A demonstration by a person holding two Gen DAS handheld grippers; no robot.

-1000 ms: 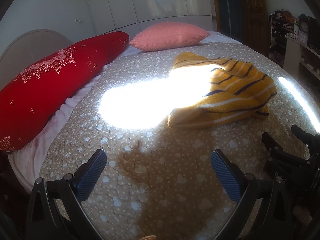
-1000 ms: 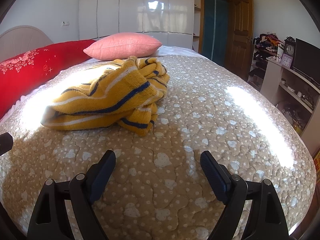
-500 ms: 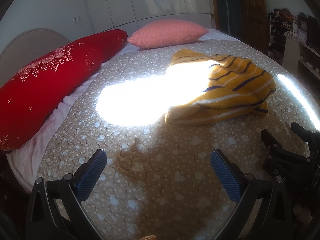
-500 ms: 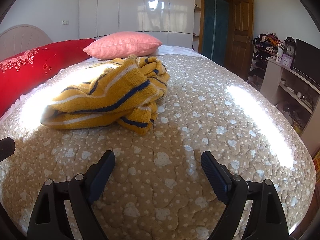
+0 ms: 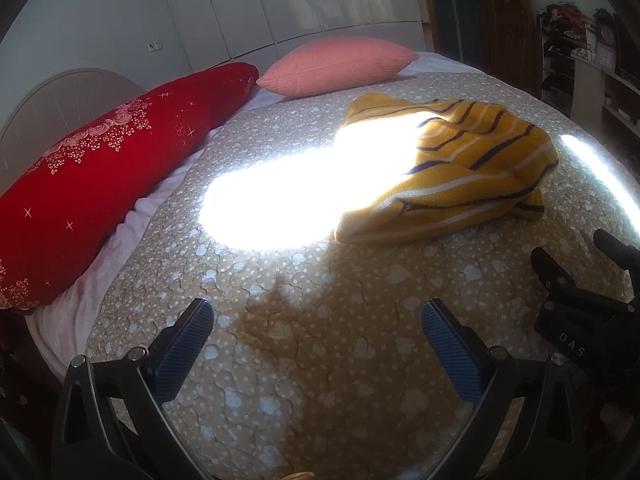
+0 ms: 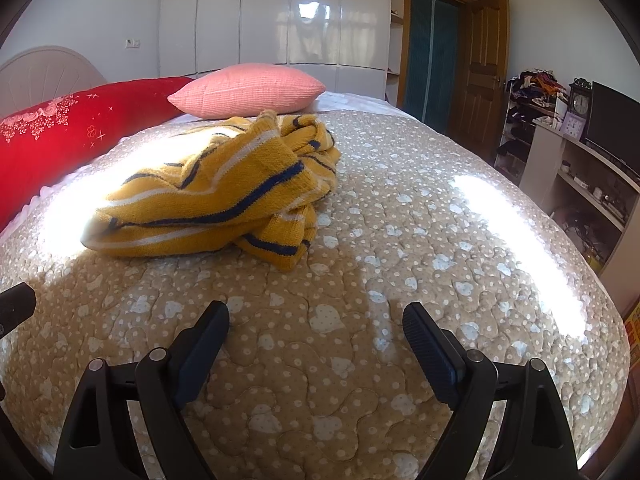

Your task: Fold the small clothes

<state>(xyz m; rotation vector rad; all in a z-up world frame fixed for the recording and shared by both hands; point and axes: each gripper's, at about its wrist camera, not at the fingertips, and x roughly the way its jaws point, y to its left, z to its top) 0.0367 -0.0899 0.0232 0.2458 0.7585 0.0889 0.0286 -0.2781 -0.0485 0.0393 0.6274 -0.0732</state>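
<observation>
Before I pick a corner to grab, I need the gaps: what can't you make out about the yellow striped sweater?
- Left wrist view: the sweater's left part is washed out by sun glare.
- Right wrist view: its far side is hidden behind its own bunched folds.
- Both views: sleeves, collar and hem cannot be told apart in the crumple.
- Underside: hidden against the quilt.

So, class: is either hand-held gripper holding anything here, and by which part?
Nothing is held. The left hand-held gripper and right hand-held gripper are both open over the quilt, short of the crumpled yellow striped sweater.
</observation>
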